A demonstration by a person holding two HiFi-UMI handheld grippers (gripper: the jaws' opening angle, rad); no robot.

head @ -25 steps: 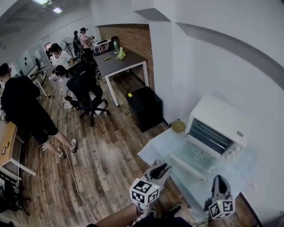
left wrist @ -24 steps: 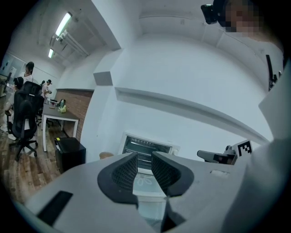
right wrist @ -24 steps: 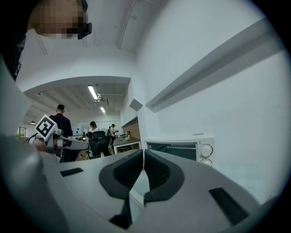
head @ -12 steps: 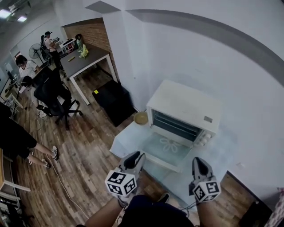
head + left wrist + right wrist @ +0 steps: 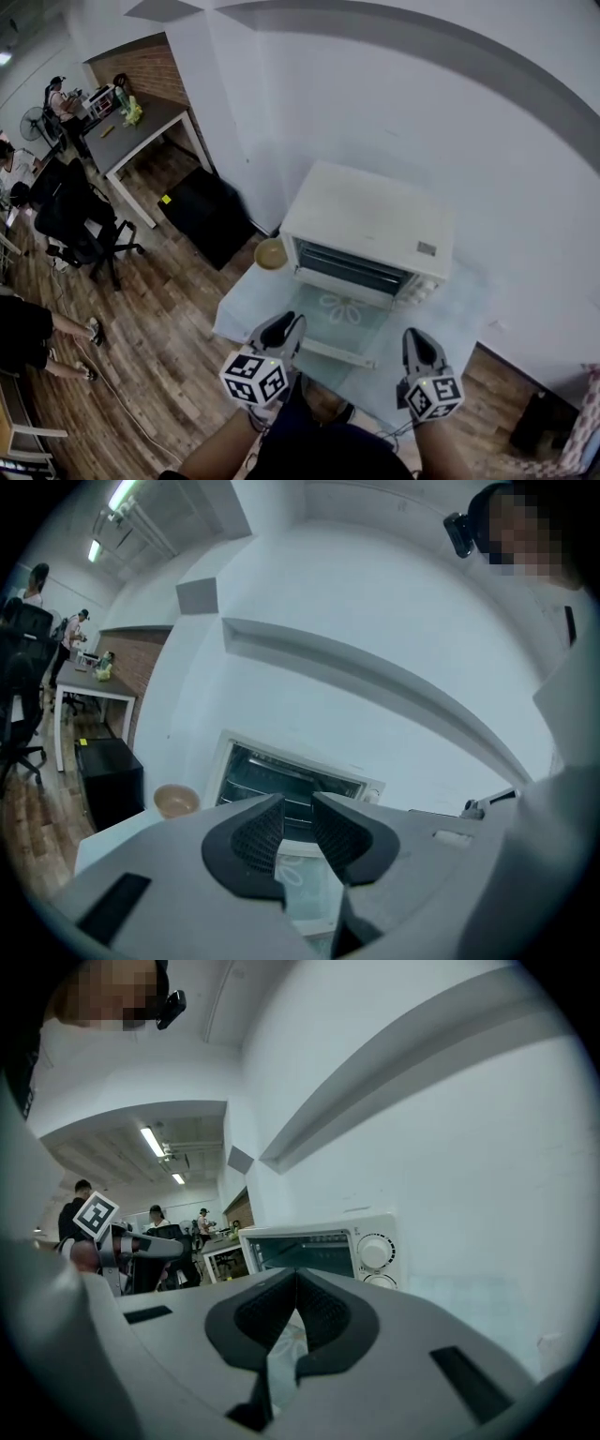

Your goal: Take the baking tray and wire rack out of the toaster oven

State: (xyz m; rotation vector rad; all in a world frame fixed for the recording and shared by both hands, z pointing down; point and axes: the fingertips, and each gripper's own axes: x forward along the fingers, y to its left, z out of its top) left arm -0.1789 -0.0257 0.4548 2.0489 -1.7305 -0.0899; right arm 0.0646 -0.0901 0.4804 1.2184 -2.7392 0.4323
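The white toaster oven (image 5: 370,225) stands on a pale table (image 5: 246,305) against the wall, its glass door (image 5: 339,317) folded down flat. Inside the dark cavity I make out wire rack bars (image 5: 352,269) on shelves; the rack (image 5: 281,782) shows in the left gripper view too. I cannot tell the baking tray apart. My left gripper (image 5: 286,326) hovers before the door's front left edge, jaws apart, nothing between them (image 5: 295,829). My right gripper (image 5: 416,337) hangs off the door's right side, shut and empty (image 5: 296,1290), level with the oven's knobs (image 5: 375,1253).
A small tan bowl (image 5: 270,253) sits on the table left of the oven. A black cabinet (image 5: 202,216) stands on the wood floor beside the table. Farther left are a grey desk (image 5: 141,127), an office chair (image 5: 75,220) and several people.
The head view has swung so the oven sits nearer the middle. Both grippers have come closer to the open door. Their jaws look unchanged.
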